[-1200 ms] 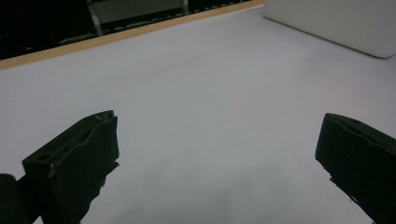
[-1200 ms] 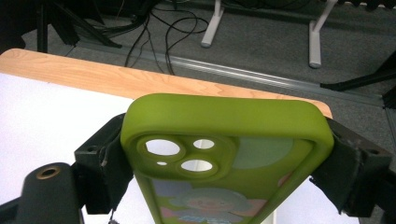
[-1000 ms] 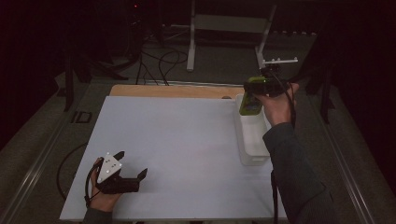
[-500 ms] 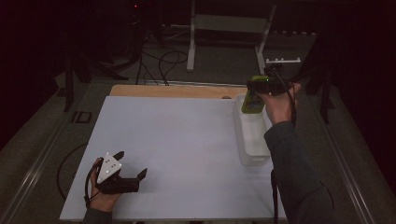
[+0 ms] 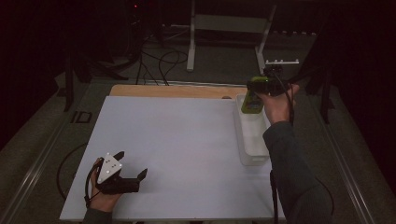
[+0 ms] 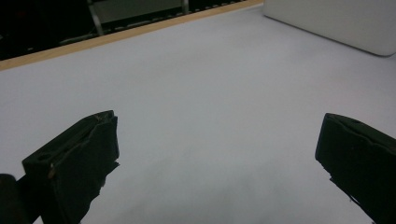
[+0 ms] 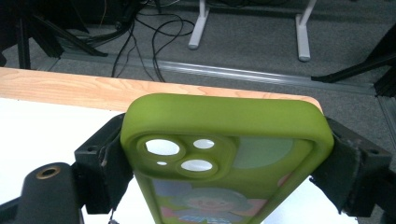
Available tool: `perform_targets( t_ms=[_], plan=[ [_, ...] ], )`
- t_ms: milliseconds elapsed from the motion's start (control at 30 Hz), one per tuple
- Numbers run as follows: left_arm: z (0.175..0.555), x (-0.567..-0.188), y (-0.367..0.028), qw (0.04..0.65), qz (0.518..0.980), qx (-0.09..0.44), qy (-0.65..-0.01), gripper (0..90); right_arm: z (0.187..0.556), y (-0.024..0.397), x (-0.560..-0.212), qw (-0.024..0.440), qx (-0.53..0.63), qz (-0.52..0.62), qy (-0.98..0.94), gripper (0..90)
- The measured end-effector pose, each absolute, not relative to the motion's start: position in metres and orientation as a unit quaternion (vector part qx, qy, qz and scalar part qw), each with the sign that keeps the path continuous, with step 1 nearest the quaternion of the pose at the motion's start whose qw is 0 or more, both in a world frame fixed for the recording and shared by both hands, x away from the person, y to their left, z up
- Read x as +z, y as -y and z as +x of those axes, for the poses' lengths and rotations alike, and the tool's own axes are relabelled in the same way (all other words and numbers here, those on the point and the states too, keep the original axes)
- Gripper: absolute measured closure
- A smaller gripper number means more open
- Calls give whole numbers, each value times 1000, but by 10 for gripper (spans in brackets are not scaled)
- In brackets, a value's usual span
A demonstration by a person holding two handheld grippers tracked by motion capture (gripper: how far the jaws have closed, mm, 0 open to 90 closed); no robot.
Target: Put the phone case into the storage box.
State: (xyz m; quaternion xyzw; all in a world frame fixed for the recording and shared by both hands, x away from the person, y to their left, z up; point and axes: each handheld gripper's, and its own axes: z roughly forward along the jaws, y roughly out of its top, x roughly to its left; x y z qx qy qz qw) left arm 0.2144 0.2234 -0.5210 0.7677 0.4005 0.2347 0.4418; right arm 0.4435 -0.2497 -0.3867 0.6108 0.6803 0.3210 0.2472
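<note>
1. High view: at upper right, the right gripper point(image 5: 256, 95) pinches a green phone case point(image 5: 251, 101) over the far end of a clear bin point(image 5: 252, 140). The left gripper point(image 5: 128, 170), lower left, rests spread on the table point(image 5: 177, 135).
2. Left gripper view: jaws wide apart, nothing between them.
3. Right gripper view: the case point(image 7: 224, 140) is clamped across its side edges. It looks light, rubbery and bendy; holding it by the edges seems right.

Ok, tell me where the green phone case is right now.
The green phone case is clamped in the right gripper, held above the far end of the clear bin at the table's right side in the high view.
</note>
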Motion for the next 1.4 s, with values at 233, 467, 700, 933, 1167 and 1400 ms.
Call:
perform_targets(
  t_ms=[233,467,700,933,1167,1400],
  plan=[
    [214,-521,-223,441,768,235,-400,0,447,252,-392,252,322,610,-679,154],
    [214,-521,-224,442,767,235,-401,0,452,250,-395,256,322,609,-678,153],
    [213,-520,-225,442,766,236,-402,0,457,248,-402,256,315,609,-681,153],
    [213,-520,-226,444,765,237,-402,0,463,245,-408,262,309,607,-683,153],
    [213,-520,-225,443,765,237,-402,0,467,243,-415,266,304,606,-685,153],
    [212,-519,-225,444,765,238,-401,0,471,243,-419,264,306,609,-682,153]
  ],
)
